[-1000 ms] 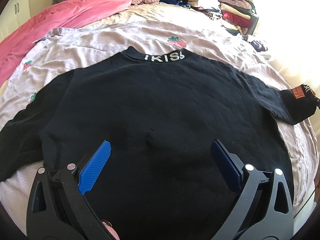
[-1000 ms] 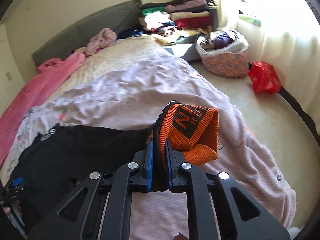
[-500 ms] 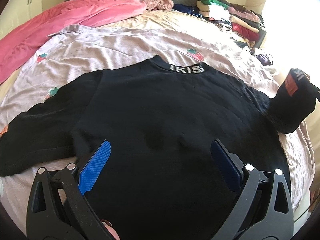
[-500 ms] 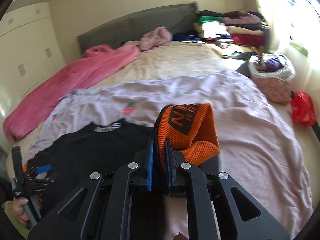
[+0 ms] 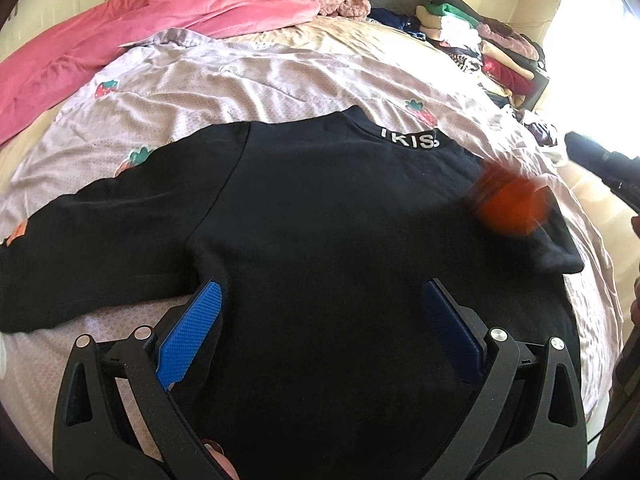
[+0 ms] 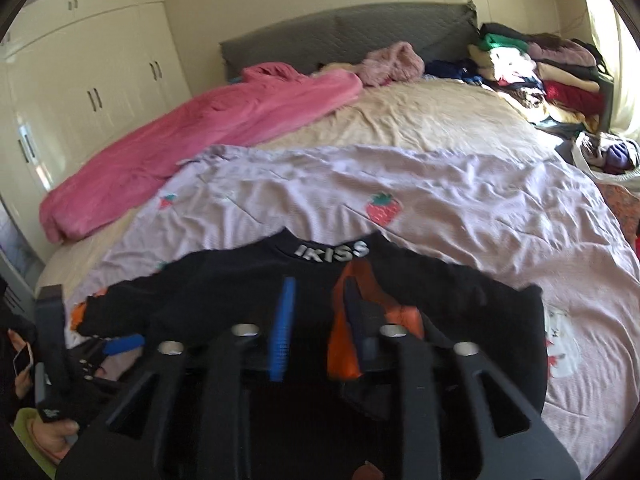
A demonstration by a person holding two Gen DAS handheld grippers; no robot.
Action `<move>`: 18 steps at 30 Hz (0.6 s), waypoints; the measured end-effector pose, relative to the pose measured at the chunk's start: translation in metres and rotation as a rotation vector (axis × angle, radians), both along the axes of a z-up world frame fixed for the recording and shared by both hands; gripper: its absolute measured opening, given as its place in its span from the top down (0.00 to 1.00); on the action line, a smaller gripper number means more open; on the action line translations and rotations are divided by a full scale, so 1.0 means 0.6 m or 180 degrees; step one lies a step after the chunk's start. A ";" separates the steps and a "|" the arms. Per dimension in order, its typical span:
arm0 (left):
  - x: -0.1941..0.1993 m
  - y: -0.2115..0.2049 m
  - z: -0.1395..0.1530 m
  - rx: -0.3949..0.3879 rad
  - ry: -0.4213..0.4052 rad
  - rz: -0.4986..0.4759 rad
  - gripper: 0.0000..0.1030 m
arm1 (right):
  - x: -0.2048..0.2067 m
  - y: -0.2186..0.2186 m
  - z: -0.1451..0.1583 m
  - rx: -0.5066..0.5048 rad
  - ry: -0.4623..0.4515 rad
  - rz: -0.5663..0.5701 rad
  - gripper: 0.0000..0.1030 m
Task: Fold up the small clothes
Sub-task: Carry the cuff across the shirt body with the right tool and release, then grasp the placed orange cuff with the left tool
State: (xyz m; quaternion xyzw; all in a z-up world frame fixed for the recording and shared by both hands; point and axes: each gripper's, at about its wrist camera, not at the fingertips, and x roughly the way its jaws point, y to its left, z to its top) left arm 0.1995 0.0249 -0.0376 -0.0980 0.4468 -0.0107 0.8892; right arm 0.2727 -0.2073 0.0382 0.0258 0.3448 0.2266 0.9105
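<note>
Swung inward, right sleeve's orange cuff now lies across the black top at my right gripper's two o'clock, jaws just parted, nothing pinched; left gripper wide, empty.

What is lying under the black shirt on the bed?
Under the black shirt lies a lilac sheet with strawberry prints, showing around its edges. The orange cuff rests on top. What else is beneath the shirt's middle cannot be seen.

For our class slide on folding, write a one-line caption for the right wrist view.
Right gripper, jaws just opening, drops the orange cuff onto the black IKISS sweatshirt.
</note>
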 end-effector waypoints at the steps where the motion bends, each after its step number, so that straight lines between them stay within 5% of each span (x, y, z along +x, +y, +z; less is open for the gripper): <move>1: -0.001 0.000 -0.001 -0.0002 0.0009 -0.0011 0.09 | -0.006 -0.002 0.004 0.0039 -0.0042 0.0019 0.59; 10: 0.002 -0.018 0.003 -0.0255 -0.0006 -0.0107 0.09 | -0.030 -0.086 -0.044 -0.0272 0.0070 -0.0342 0.56; 18: 0.035 -0.082 0.018 -0.0626 0.0073 -0.0382 0.14 | -0.062 -0.173 -0.080 -0.0212 0.0129 -0.0672 0.46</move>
